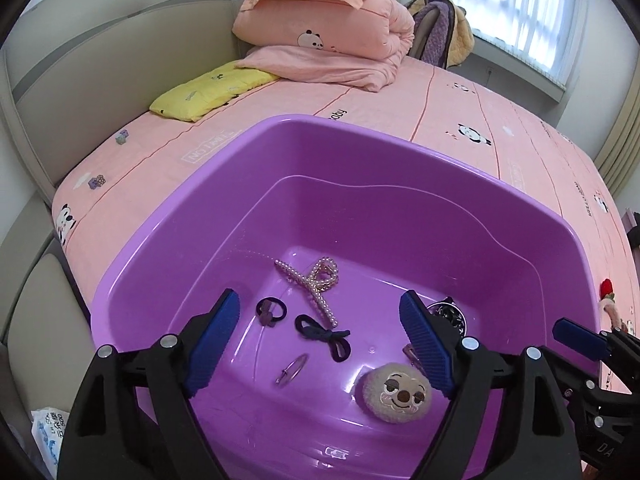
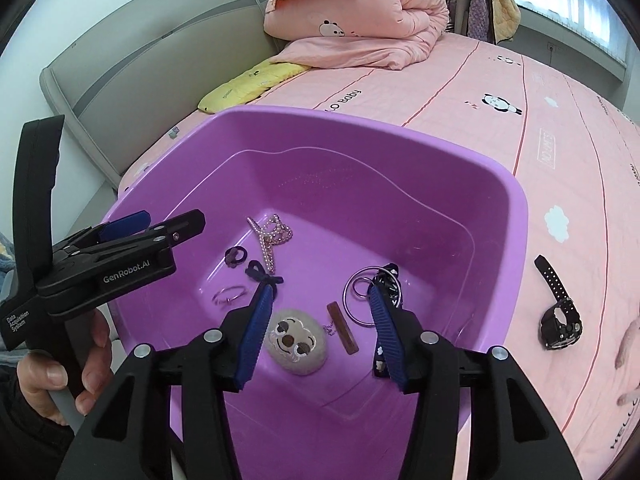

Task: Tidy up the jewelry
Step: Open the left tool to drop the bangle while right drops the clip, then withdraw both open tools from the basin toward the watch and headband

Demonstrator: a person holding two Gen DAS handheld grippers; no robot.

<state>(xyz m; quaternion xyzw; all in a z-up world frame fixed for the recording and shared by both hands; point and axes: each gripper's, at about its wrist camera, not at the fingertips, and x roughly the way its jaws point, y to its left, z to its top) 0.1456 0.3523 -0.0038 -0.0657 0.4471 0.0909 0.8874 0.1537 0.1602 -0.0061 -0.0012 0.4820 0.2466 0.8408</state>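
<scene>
A purple plastic tub (image 1: 400, 168) (image 2: 460, 184) sits on the pink bed. Inside lie a pearl hair claw (image 1: 314, 284) (image 2: 269, 240), dark hair ties (image 1: 322, 334) (image 2: 262, 274), a thin ring (image 1: 291, 369) (image 2: 230, 295), a plush smiley clip (image 1: 397, 393) (image 2: 296, 342), a brown barrette (image 2: 342, 328) and metal rings (image 2: 366, 300). My left gripper (image 1: 320, 344) is open and empty above the tub's near side. My right gripper (image 2: 320, 332) is open and empty over the tub's floor. A black watch (image 2: 558, 312) lies on the bed, right of the tub.
A folded pink quilt (image 1: 328, 28) (image 2: 356, 12) and a yellow pillow (image 1: 208, 88) (image 2: 248, 84) lie at the bed's head. A grey padded headboard (image 1: 100, 60) stands behind. A red strawberry item (image 1: 606, 290) lies right of the tub.
</scene>
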